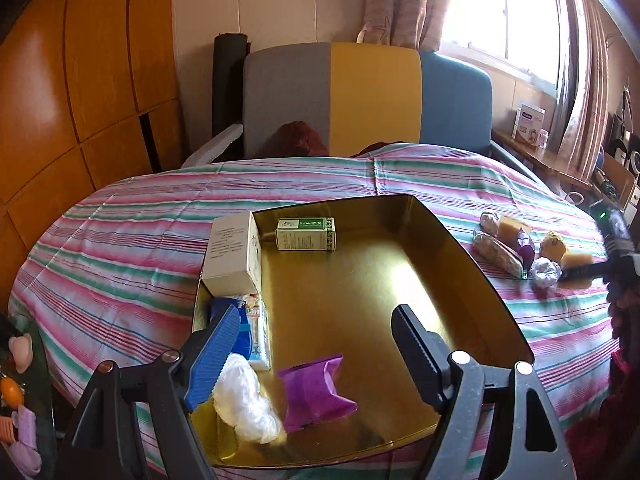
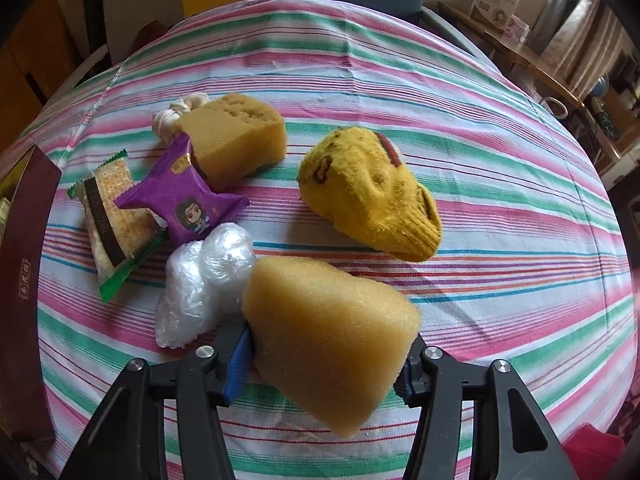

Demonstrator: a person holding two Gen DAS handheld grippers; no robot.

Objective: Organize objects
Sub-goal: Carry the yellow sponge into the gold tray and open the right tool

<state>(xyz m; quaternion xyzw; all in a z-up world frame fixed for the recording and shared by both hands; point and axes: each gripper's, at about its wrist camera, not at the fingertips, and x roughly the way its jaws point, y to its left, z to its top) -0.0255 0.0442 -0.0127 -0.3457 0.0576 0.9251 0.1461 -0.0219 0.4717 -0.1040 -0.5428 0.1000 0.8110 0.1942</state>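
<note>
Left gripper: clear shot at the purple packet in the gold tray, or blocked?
Probably yes. The left gripper is open and hangs over the gold tray, with the purple packet lying just below its fingers. Nothing covers the packet; only the white plastic wad sits close on its left.

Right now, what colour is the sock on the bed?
Yellow sock, dark markings; right wrist view.

I see open floor in the gold tray (image 1: 460,264) toward its right rim; white box (image 1: 232,256), green carton (image 1: 306,233), purple packet (image 1: 316,394) and white bag (image 1: 244,404) crowd its left and near edges.
</note>
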